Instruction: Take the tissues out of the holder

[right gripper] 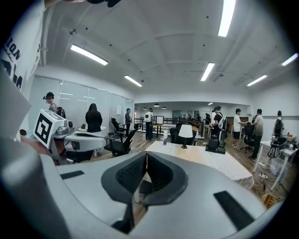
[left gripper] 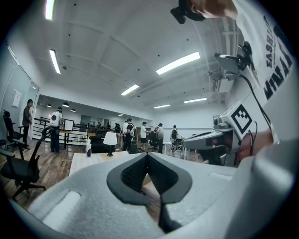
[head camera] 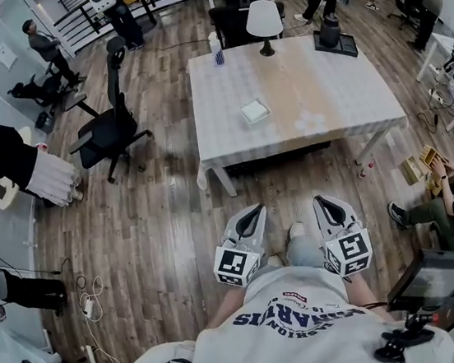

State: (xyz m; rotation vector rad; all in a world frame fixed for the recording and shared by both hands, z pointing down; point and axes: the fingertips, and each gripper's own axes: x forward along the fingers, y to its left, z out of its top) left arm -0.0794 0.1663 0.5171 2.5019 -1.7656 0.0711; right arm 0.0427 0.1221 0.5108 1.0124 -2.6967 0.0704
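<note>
Tissue holder: my read is it's the small flat white square box point(head camera: 255, 111) on the white checked-cloth surface point(head camera: 340, 95), a bit left of centre. It's too small here to tell whether tissues stick out.

It sits well apart from both grippers. The left hand-held gripper point(head camera: 251, 217) and right hand-held gripper point(head camera: 326, 205) are held close to the person's chest, over the wood-plank floor point(head camera: 158, 227), pointing toward the surface. Both are closed, tips together, with nothing between them; each gripper view confirms it.

Step in hand, as I judge it: pre-approach, extraction not started.

Next move calls for:
- walking up to the near edge
- opening one gripper's jaws
- coming down on the holder's top and pinching the tissue

The other gripper probably has to pin the box, which looks light enough to lift with the tissue.

The white table lamp point(head camera: 263, 22) and small bottle point(head camera: 216, 51) sit at the far edge, out of the way.
</note>
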